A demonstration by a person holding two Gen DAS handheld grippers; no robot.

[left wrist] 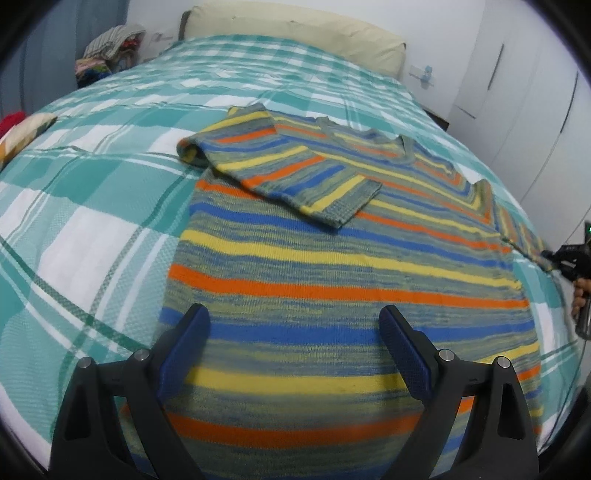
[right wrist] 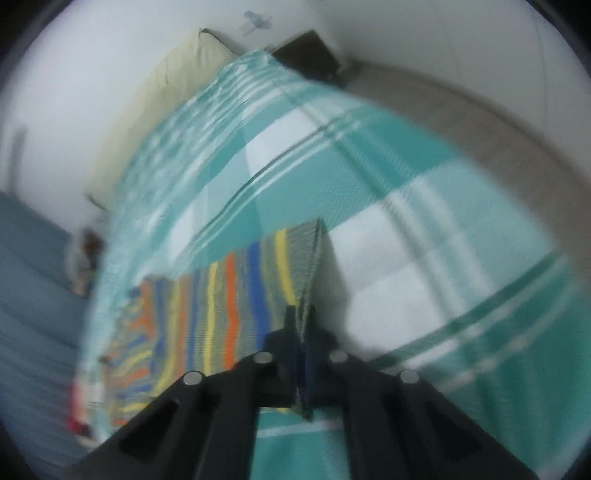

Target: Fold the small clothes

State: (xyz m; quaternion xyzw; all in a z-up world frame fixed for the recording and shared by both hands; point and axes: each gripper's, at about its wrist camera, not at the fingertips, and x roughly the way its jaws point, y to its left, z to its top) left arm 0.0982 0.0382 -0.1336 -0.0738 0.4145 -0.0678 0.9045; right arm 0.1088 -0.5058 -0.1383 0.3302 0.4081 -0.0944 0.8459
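Note:
A small knitted sweater [left wrist: 332, 258] with blue, yellow and orange stripes lies flat on the bed. Its left sleeve [left wrist: 295, 173] is folded across the chest. My left gripper [left wrist: 295, 332] is open and empty, hovering over the sweater's lower part. My right gripper [right wrist: 301, 317] is shut on the cuff of the right sleeve [right wrist: 295, 258], holding it out from the body. It also shows in the left wrist view at the far right [left wrist: 554, 258], pinching the sleeve end [left wrist: 524, 236]. The right wrist view is blurred.
The bed carries a teal and white checked cover [left wrist: 92, 206] with a cream pillow [left wrist: 295, 33] at the head. A pile of clothes [left wrist: 107, 55] sits at the back left. White wardrobe doors [left wrist: 517, 92] stand to the right.

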